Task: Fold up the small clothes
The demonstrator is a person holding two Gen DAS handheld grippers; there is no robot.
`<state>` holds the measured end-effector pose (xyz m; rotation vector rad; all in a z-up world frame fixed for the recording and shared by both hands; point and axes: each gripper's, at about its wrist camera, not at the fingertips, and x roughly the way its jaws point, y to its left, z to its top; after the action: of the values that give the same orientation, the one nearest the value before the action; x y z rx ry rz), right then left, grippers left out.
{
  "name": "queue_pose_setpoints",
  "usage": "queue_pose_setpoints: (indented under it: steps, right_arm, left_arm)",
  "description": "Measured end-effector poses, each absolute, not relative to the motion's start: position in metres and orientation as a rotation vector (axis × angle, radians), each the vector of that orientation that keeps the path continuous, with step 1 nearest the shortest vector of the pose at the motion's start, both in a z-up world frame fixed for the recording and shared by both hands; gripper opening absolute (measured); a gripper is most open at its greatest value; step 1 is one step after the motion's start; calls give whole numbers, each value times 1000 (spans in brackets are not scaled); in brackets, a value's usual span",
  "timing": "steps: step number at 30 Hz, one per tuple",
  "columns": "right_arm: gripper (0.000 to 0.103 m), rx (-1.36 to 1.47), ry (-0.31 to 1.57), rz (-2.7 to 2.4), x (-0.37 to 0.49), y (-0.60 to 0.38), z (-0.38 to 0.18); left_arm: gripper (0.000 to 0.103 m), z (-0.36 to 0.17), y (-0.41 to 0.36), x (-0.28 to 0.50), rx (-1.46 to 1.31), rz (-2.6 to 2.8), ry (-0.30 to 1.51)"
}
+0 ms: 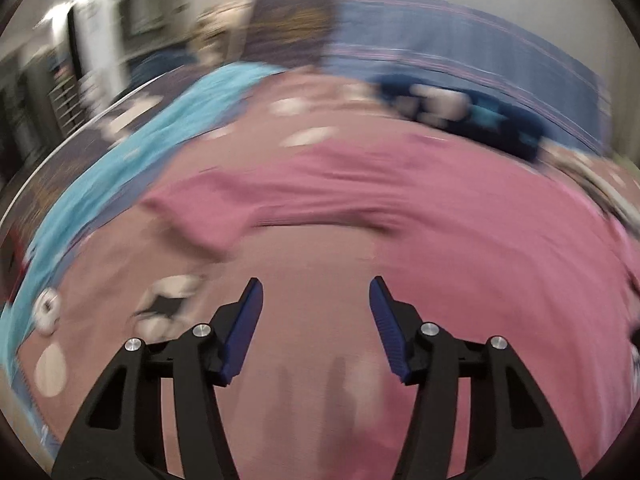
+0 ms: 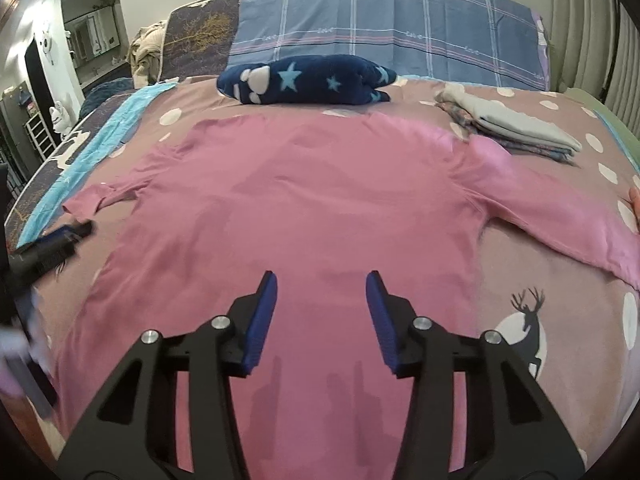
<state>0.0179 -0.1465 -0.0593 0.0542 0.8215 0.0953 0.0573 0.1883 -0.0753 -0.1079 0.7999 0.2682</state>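
Observation:
A pink long-sleeved shirt (image 2: pixel 304 200) lies spread flat on the bed, sleeves out to both sides. My right gripper (image 2: pixel 321 292) is open and empty above the shirt's lower body. My left gripper (image 1: pixel 316 300) is open and empty, over the bedspread beside the shirt (image 1: pixel 460 208), whose left sleeve (image 1: pixel 208 208) lies just ahead; this view is blurred by motion. The left gripper also shows in the right wrist view (image 2: pixel 56 248) near the left sleeve cuff.
A navy star-patterned fleece (image 2: pixel 308 80) lies at the head of the bed. A stack of folded clothes (image 2: pixel 516 128) sits at the back right. Plaid pillows (image 2: pixel 392 36) stand behind. The dotted bedspread (image 2: pixel 540 272) has a deer print. A turquoise cloth (image 1: pixel 160 136) runs along the left edge.

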Motion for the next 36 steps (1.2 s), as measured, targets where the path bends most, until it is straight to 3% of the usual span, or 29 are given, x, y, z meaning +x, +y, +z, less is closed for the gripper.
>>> queue_pose_setpoints:
  steps: [9,11,12,13,27,36]
  right_arm:
    - [47,92,848,54,22,-161,-72]
    - [47,90,846,57,21,-160,-72]
    - [48,90,845,57,21,-160,-72]
    - [49,91,844,55,20,-161,-71]
    - [52,158,832,158,38,-167,-62]
    - [52,954,1077,780,123,-145,-85]
  left_arm:
    - [57,-112,311,100,-523,307,901]
    - [35,-123,316,111,-612,274,929]
    - [9,-128,320,115,-667,268,935]
    - [1,-129,321,117,-705,252,931]
    - [1,-5,207,129,-540,-98,723]
    - [1,-15,138,110,-518,-233,759]
